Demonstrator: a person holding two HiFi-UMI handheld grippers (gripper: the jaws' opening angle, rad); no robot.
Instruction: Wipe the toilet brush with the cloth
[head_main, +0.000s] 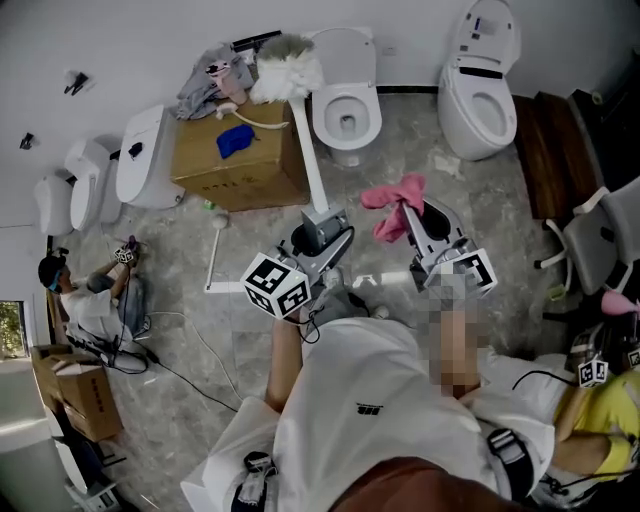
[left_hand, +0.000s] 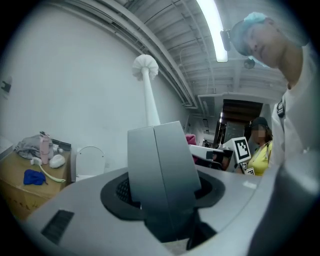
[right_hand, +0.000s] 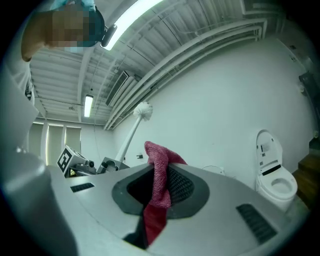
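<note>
Left gripper (head_main: 322, 232) is clamping the brush (head_main: 308, 150), right gripper (head_main: 420, 215) is clamping the cloth (head_main: 395, 195).
Blue rag (head_main: 235, 138) is lying on the upper-left box (head_main: 250, 180); left jaws are hiding the handle's base.

The toilet brush (head_main: 305, 140), white with a long straight handle and a fluffy round head, is clamped at its handle end in the left hand-held gripper (head_main: 322, 222) and held out ahead, head farthest away. The cloth (head_main: 396, 203), pink-red and bunched, is pinched in the right hand-held gripper (head_main: 425, 220), near the handle but apart from it.
</note>
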